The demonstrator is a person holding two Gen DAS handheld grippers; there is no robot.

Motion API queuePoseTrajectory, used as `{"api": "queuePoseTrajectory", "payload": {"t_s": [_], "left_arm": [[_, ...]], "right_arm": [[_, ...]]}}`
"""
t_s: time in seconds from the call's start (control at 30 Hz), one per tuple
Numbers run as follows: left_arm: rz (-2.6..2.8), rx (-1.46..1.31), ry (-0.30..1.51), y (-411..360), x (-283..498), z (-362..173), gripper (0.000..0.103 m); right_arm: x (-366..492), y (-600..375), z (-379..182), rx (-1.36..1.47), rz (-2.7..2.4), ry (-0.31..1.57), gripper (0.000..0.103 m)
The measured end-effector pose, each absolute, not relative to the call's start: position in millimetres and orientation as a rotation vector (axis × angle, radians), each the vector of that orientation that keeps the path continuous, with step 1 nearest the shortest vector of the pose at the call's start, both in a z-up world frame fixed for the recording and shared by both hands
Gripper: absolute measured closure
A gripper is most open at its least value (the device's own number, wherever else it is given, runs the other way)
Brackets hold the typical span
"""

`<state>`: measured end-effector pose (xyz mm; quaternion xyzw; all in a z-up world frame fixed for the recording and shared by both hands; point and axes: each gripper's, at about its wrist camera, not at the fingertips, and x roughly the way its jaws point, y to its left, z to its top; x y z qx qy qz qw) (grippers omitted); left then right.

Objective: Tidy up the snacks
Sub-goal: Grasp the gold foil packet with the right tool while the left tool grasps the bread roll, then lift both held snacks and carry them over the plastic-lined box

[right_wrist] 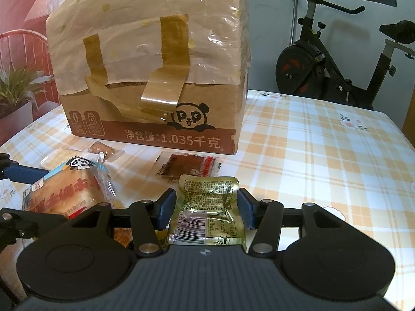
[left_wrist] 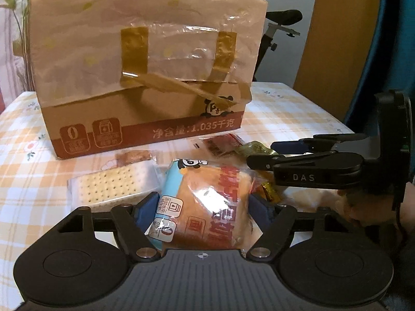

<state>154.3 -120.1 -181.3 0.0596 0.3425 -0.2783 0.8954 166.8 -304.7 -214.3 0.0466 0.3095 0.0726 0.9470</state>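
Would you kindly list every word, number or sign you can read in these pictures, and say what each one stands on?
"净含量:1.035千克": red band of the box.
"P P": eyes of the panda logo on the box.
"0": left icon on the box's band.
"DAS": side of the right gripper.
"0": round icon on the bread pack; its red characters are too distorted to read.
Gold pouch: print and barcode too small.
Red packet: too small.

Checked tablecloth-covered table (right_wrist: pixel 324 155) with taped cardboard box (right_wrist: pixel 155 119), cracker packet (left_wrist: pixel 109 185), red snack sachet (right_wrist: pixel 189 168).
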Motion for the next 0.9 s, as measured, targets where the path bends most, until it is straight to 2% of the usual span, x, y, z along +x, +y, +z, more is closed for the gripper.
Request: {"api": "queuePoseTrajectory", "payload": {"t_s": [0.57,0.9], "left_arm": [[-0.566,0.045,0.657,-103.4,149.6,-165.1,0.029],[-0.493,0.016,0.578,-80.4,148.8,-135.4,0.029]], "right_arm": [[159.3,-308.8,-209.7,0.126,0.151,0.569,0.048],[154.4,-310.3,-205.2,0.13,0.145,0.543,0.048]]}}
